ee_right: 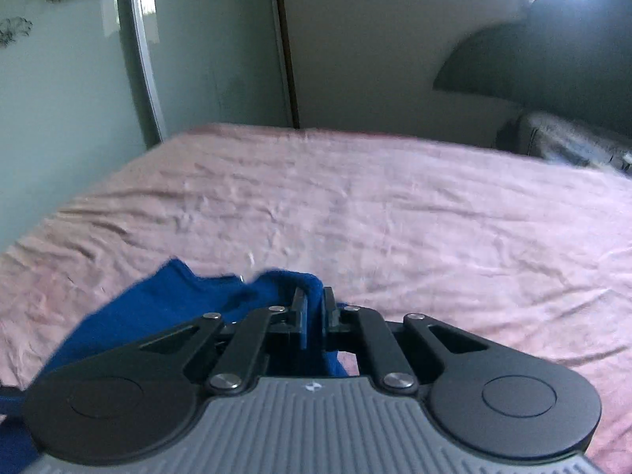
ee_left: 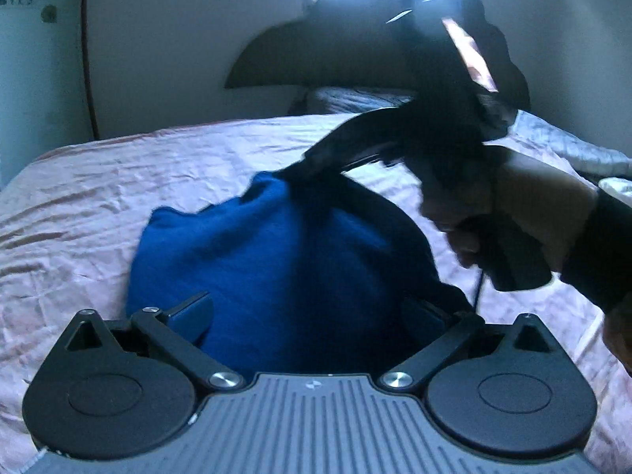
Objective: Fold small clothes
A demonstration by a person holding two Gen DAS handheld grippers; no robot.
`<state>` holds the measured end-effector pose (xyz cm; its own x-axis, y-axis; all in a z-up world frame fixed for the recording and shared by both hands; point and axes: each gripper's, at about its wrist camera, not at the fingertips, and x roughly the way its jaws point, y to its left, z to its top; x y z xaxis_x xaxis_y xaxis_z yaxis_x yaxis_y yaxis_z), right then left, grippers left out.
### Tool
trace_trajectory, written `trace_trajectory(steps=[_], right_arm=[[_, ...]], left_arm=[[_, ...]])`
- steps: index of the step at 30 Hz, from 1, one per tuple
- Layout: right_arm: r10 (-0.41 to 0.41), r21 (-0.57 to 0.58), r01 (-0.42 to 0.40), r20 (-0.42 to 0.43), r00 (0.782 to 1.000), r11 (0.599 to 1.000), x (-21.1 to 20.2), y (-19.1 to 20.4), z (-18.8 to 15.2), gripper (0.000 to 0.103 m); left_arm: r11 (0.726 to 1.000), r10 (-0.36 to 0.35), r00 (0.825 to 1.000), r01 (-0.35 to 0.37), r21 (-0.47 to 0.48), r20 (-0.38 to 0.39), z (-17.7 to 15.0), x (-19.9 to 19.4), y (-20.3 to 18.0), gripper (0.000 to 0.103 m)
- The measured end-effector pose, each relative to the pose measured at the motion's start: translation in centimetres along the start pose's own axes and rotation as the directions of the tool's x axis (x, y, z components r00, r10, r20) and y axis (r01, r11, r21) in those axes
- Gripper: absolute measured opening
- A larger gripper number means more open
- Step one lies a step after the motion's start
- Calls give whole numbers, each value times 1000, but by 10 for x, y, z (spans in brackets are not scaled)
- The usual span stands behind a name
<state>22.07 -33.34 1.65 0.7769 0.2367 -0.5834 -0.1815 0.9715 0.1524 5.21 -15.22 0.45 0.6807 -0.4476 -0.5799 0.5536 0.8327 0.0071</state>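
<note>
A small blue knit garment (ee_left: 276,260) lies bunched on the pink bedsheet (ee_left: 118,181). My left gripper (ee_left: 312,312) is open, its fingers (ee_left: 193,312) spread wide over the garment's near edge. My right gripper (ee_right: 315,308) is shut on a fold of the blue garment (ee_right: 158,308) and holds that edge raised off the bed. In the left wrist view the right gripper (ee_left: 316,158) shows from the side, lifting the garment's far corner into a peak, with the hand on its handle.
The pink sheet (ee_right: 395,213) spreads wide behind and to the sides. A dark headboard (ee_left: 316,59) and grey pillow (ee_left: 355,98) lie at the far end. A wall and door (ee_right: 197,59) stand beyond the bed.
</note>
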Motion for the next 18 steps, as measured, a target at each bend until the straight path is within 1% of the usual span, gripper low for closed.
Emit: trace_trajectory(steps=[1, 2, 3, 6, 7, 9, 10, 11, 13, 14, 15, 16, 17, 18], right_arm=[[12, 25, -11, -30, 999, 1000, 6, -3, -2, 7], [6, 47, -4, -48, 999, 999, 8, -5, -5, 9], [-17, 54, 19, -45, 999, 998, 5, -6, -7, 11], [-113, 46, 112, 19, 993, 993, -19, -1, -8, 16], [-124, 28, 123, 52, 991, 992, -30, 4, -7, 17], [-79, -9, 80, 69, 994, 997, -40, 12, -3, 17], [-51, -25, 52, 57, 997, 998, -41, 17, 0, 17], [-18, -38, 19, 26, 1000, 999, -38, 24, 1, 17], [25, -35, -26, -48, 999, 999, -26, 29, 1, 17], [32, -24, -35, -92, 995, 999, -16, 29, -1, 18], [22, -22, -25, -134, 991, 999, -5, 27, -5, 20], [-3, -21, 0, -153, 988, 1000, 3, 25, -8, 20], [-31, -6, 31, -151, 988, 1000, 7, 22, -10, 20], [-31, 17, 34, -130, 991, 999, 5, 20, -9, 20]], left_arm=[[1000, -1, 1000, 1, 4, -2, 0, -1, -1, 102], [1000, 1, 1000, -1, 7, 1, -1, -2, -1, 102], [1000, 2, 1000, -2, 10, 5, -1, -4, 0, 102], [1000, 6, 1000, -6, -12, 15, 0, -8, 7, 102], [1000, 4, 1000, -4, -23, 18, 0, -8, 9, 102], [999, 9, 1000, -8, -44, 13, 1, -7, 13, 102], [998, 12, 1000, -11, -54, 7, 1, -6, 15, 102], [998, 11, 1000, -10, -60, 6, 2, -6, 16, 102], [998, 19, 1000, -18, -61, 10, 3, -8, 19, 102], [998, 32, 999, -32, -57, 13, 3, -9, 21, 102], [998, 47, 999, -46, -50, 9, 2, -9, 24, 102], [997, 63, 998, -63, -41, -7, 1, -6, 28, 102], [996, 74, 997, -75, -36, -29, 0, -4, 32, 102], [996, 78, 996, -79, -40, -37, -1, -3, 35, 102]])
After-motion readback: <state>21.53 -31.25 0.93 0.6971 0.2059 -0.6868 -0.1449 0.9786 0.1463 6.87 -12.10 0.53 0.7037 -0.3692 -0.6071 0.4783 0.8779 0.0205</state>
